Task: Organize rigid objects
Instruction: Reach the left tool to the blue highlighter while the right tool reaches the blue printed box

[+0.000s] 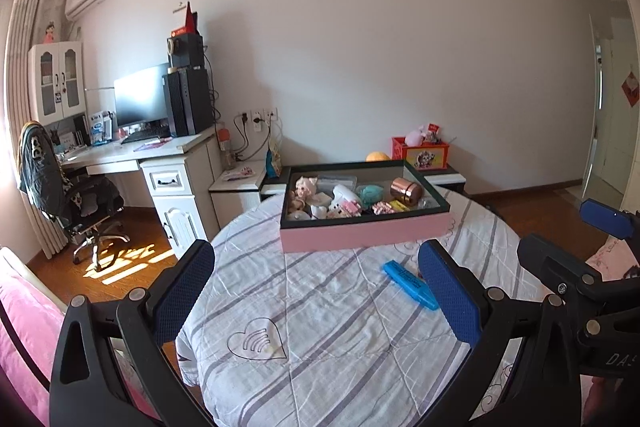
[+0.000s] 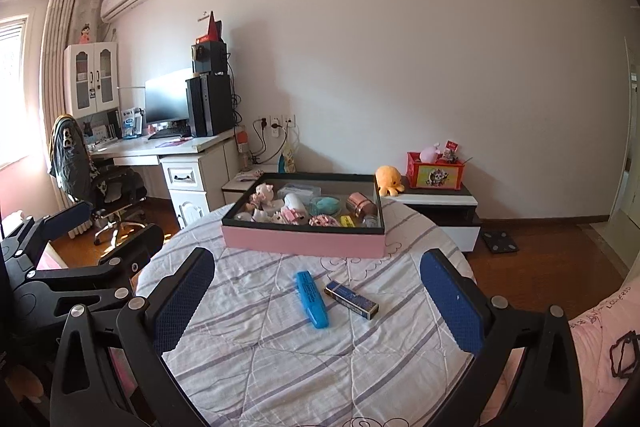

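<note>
Striped quilt (image 2: 280,347); blue marker (image 2: 311,299) ahead between right gripper (image 2: 316,311) (spread); left gripper (image 1: 316,307) likewise.

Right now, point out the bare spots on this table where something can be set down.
Free: the near quilted cover, between both open grippers and the blue marker; also the left side, between the pink tray and the table edge. Crowded: the tray's inside is mostly full, and the marker and dark blue box take the strip just before it.
</note>
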A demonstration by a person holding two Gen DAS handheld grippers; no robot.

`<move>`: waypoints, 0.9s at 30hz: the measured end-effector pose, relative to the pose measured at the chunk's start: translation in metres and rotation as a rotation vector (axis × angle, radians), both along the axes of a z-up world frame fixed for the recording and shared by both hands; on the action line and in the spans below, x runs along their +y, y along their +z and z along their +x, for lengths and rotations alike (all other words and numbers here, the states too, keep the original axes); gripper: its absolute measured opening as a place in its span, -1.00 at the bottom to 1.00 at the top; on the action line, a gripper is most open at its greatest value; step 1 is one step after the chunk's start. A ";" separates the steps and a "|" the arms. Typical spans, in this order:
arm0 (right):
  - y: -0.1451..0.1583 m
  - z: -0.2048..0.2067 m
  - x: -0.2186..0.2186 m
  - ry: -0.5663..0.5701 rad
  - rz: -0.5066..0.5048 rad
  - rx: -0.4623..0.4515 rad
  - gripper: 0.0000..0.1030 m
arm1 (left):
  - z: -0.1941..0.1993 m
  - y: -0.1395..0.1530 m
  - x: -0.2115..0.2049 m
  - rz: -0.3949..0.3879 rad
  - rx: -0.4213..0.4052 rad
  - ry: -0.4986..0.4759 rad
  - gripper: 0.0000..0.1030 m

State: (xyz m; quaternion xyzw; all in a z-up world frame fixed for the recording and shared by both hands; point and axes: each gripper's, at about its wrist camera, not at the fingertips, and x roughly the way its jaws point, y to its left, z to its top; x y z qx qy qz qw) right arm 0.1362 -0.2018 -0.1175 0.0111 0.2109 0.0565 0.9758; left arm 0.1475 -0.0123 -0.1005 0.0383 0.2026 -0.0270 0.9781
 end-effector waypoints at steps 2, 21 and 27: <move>-0.017 0.013 -0.007 -0.008 0.008 0.050 1.00 | 0.015 -0.016 -0.006 -0.003 0.061 -0.009 1.00; -0.115 0.093 -0.097 -0.136 0.094 0.292 1.00 | 0.124 -0.116 -0.093 0.026 0.364 -0.099 1.00; -0.136 0.107 -0.106 -0.130 0.100 0.348 1.00 | 0.149 -0.136 -0.103 0.037 0.451 -0.078 1.00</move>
